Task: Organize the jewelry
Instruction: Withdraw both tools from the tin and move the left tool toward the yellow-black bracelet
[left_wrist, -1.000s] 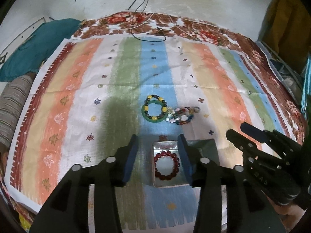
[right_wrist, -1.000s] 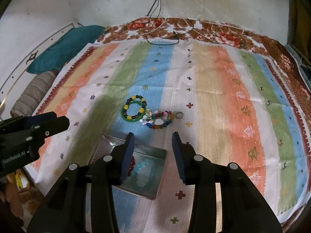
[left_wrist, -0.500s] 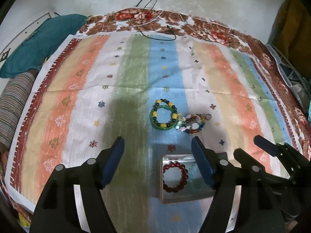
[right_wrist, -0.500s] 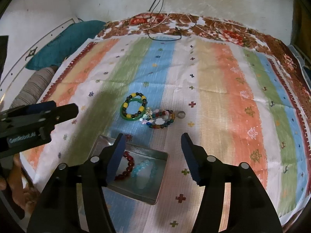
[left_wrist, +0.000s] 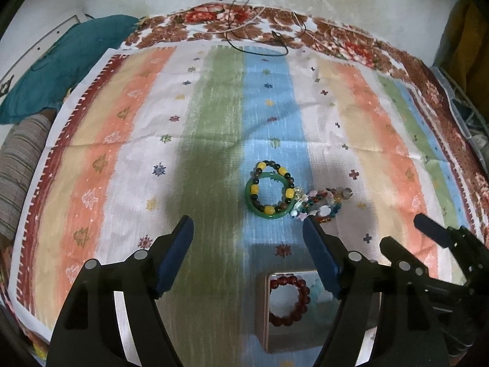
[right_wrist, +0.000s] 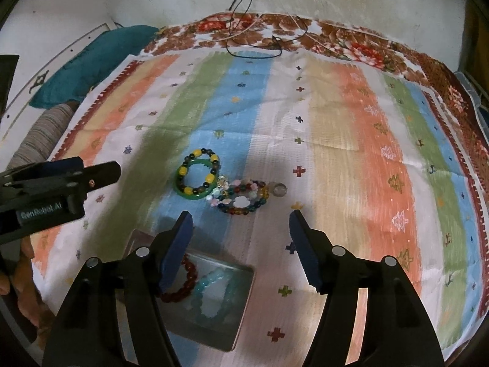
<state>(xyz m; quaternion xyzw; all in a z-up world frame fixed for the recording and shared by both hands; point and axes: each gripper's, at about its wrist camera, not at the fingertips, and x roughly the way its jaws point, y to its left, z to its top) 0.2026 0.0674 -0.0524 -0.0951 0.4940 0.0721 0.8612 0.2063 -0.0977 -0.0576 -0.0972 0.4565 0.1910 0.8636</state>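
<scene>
A metal tin lies on the striped cloth near me. It holds a dark red bead bracelet and a pale turquoise bracelet. Beyond it lie a green bangle with a yellow-and-dark bead bracelet on it, a multicoloured bead bracelet and a small ring. My left gripper is open and empty, short of the bangle. My right gripper is open and empty, just short of the multicoloured bracelet.
The striped cloth covers a floral bedspread. A teal cushion and a striped bolster lie at the left. Black and white cables trail from the wall at the back.
Both grippers have opened wide and pulled back and up from the tin. The red and turquoise bracelets stay in the tin.
</scene>
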